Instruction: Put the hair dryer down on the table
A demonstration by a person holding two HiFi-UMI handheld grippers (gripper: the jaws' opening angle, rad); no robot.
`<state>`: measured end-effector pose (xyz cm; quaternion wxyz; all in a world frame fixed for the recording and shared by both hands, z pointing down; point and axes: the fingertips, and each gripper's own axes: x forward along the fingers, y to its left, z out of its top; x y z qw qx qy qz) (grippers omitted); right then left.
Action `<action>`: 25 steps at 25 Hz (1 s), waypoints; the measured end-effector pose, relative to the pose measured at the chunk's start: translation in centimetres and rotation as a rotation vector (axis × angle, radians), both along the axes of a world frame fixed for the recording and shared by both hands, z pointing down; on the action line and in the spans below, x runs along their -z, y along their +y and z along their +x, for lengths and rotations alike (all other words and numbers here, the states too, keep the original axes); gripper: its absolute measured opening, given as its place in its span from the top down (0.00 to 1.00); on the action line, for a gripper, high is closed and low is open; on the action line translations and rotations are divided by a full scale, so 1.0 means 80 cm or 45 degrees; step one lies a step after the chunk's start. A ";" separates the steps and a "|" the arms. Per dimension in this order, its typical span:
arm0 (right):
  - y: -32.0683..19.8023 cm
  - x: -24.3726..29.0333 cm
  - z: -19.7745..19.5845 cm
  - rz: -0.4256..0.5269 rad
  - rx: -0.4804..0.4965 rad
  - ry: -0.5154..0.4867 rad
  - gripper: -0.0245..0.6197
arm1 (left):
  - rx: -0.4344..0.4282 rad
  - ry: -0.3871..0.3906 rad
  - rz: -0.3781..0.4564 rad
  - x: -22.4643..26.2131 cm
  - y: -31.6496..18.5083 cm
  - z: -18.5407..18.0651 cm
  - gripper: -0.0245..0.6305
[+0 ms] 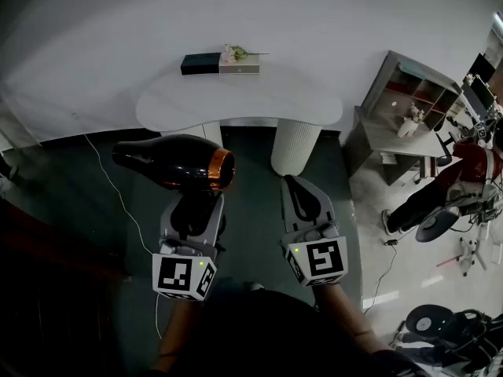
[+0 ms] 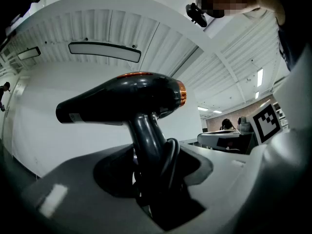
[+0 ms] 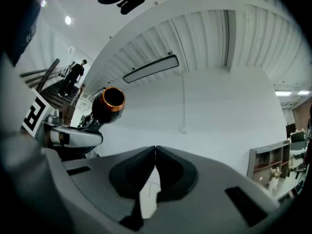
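Note:
A black hair dryer [image 1: 174, 161] with a copper ring at its rear end hangs in the air in front of the white table [image 1: 314, 104], nozzle pointing left. My left gripper [image 1: 193, 210] is shut on its handle [image 2: 148, 145], with the coiled cord [image 2: 170, 162] caught between the jaws too. The dryer's body [image 2: 122, 99] stands upright above the jaws in the left gripper view. My right gripper [image 1: 305, 199] is beside it to the right, jaws shut and holding nothing. In the right gripper view the dryer's copper end [image 3: 109, 101] shows at the left.
On the white table's far edge lie a dark box [image 1: 200, 63] and a light box with flowers [image 1: 238, 60]. The table stands on a ribbed white pedestal [image 1: 295, 146]. A grey shelf unit [image 1: 409, 104] and chairs [image 1: 440, 203] stand to the right. A white cable [image 1: 114, 183] runs over the floor at left.

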<state>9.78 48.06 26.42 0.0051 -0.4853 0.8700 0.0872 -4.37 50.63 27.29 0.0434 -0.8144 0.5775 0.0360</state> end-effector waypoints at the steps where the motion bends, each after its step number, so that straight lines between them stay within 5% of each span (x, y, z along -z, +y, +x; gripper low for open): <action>1: -0.002 -0.001 0.002 0.000 -0.004 -0.013 0.94 | -0.002 0.003 0.000 -0.001 -0.001 0.002 0.62; 12: -0.037 -0.025 -0.001 -0.031 -0.007 -0.056 0.94 | 0.014 0.013 -0.004 -0.017 -0.033 -0.008 0.62; 25: -0.219 -0.028 -0.077 -0.011 -0.034 -0.018 0.94 | -0.033 0.014 0.051 -0.021 -0.213 -0.073 0.62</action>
